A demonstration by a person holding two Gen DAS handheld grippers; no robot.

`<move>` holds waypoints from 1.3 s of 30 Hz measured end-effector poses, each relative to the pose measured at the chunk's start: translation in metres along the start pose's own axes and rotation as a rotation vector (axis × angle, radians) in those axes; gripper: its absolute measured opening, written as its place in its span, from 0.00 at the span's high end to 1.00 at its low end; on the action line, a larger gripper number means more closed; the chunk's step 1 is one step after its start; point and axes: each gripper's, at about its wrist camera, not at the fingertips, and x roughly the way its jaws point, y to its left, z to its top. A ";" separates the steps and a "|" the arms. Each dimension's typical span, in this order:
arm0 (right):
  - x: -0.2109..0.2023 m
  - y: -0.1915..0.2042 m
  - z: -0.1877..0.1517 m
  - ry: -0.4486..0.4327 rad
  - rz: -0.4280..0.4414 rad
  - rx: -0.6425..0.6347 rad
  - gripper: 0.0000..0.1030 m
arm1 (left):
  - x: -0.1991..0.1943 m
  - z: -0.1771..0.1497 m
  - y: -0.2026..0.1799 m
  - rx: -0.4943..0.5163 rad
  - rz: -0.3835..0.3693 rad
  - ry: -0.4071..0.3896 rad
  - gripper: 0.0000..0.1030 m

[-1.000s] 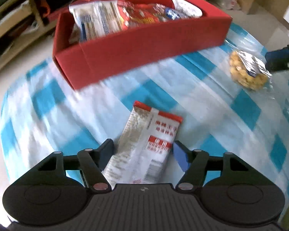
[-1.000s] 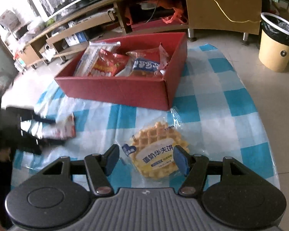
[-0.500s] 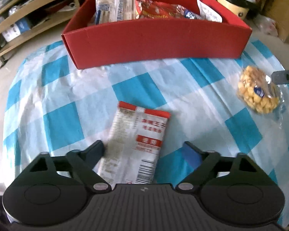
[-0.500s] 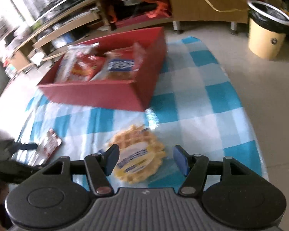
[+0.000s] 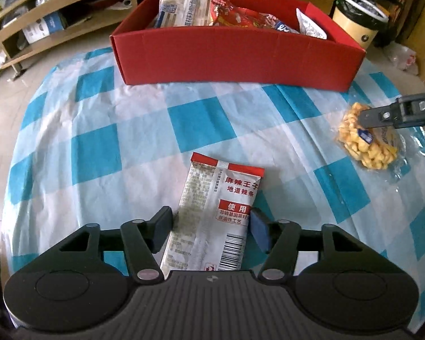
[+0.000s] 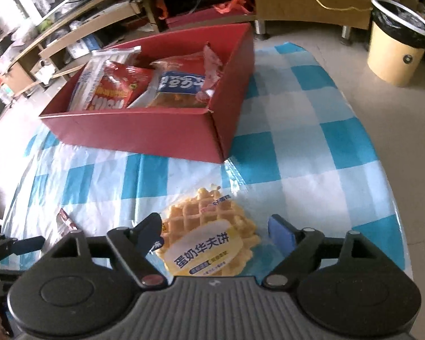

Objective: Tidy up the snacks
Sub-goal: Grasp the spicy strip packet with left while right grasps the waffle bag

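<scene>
My left gripper [image 5: 209,228] is closing around the flat, crinkly foil sachet [image 5: 215,215] lying on the checked plastic cloth [image 5: 99,147], its pads just beside the sachet's long edges with the right pad about touching. My right gripper [image 6: 215,233] is opening over the round, bumpy waffle [image 6: 209,235] in its clear glossy wrapper, with the left pad at the rim and a gap at the right. The stiff red cardboard box [image 5: 235,53], already holding shiny packets, stands beyond both across bare cloth, and the waffle lies near the cloth's right edge.
</scene>
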 end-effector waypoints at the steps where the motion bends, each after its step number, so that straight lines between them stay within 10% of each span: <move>1: -0.002 -0.003 0.000 -0.003 -0.011 0.026 0.24 | 0.002 0.001 -0.002 -0.003 0.004 -0.002 0.29; 15: 0.011 -0.001 -0.007 -0.002 0.035 0.102 0.02 | 0.013 0.000 -0.016 0.054 -0.011 0.016 0.03; 28: 0.012 0.045 -0.012 0.083 -0.008 -0.633 0.02 | 0.009 -0.007 -0.009 0.076 -0.043 0.020 0.02; 39: 0.036 0.034 -0.022 0.005 0.009 -0.460 0.02 | 0.010 -0.008 -0.011 0.126 -0.045 -0.002 0.00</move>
